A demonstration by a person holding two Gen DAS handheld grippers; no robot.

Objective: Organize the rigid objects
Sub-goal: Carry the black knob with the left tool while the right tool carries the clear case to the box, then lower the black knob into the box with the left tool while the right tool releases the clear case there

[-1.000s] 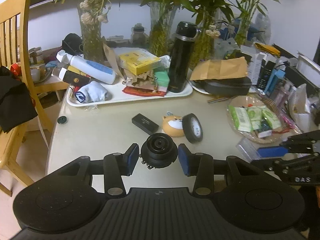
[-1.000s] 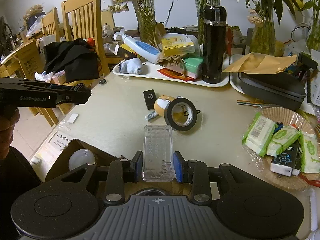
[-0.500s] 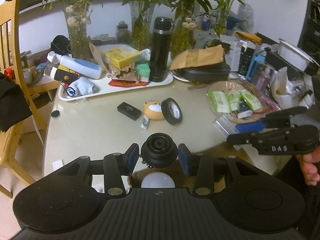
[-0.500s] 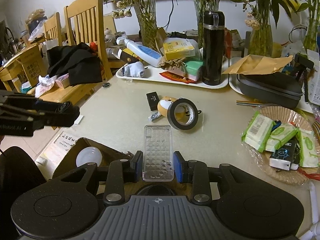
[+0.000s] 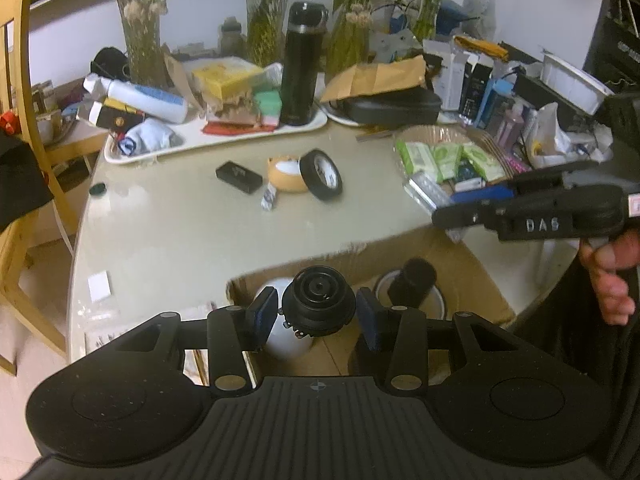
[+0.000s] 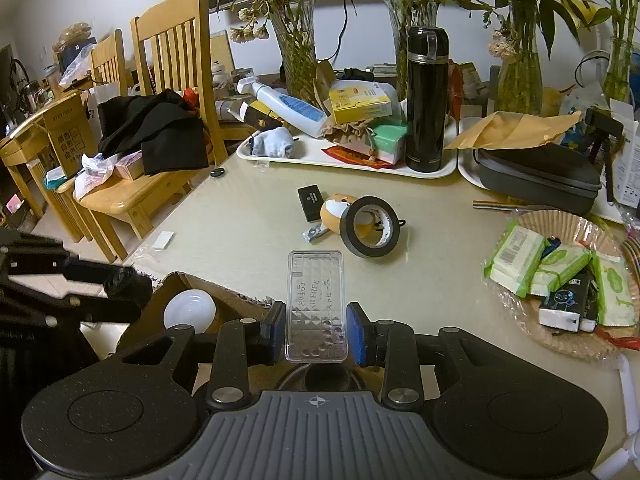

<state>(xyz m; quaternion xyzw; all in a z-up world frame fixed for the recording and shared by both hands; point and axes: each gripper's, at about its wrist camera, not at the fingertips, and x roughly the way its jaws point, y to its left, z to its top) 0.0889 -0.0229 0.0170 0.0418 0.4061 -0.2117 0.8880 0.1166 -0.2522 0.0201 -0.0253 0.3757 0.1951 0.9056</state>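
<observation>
Left wrist view, lower centre: the left gripper point(image 5: 318, 314) grasps a round black socket-like part point(image 5: 319, 306), which sits squarely between the two blue pads, their faces just beside or against its flanks. The part hangs over an open cardboard box point(image 5: 468, 258) at the near table edge; in the box lie a white bulb point(image 5: 286, 342) directly below the part and a black cylinder point(image 5: 412, 282) to its right. At centre right, the right gripper point(image 5: 516, 206) appears side-on, held by a hand point(image 5: 610, 276). Right wrist view, lower centre: the right gripper point(image 6: 316, 332) is clenched on a clear plastic case point(image 6: 316, 304), pads pressing its lower long sides, the case projecting forward past the fingertips. Beyond it, mid-frame on the table point(image 6: 240, 216), a black tape roll point(image 6: 370, 227) leans against an orange toy point(image 6: 335, 209).
</observation>
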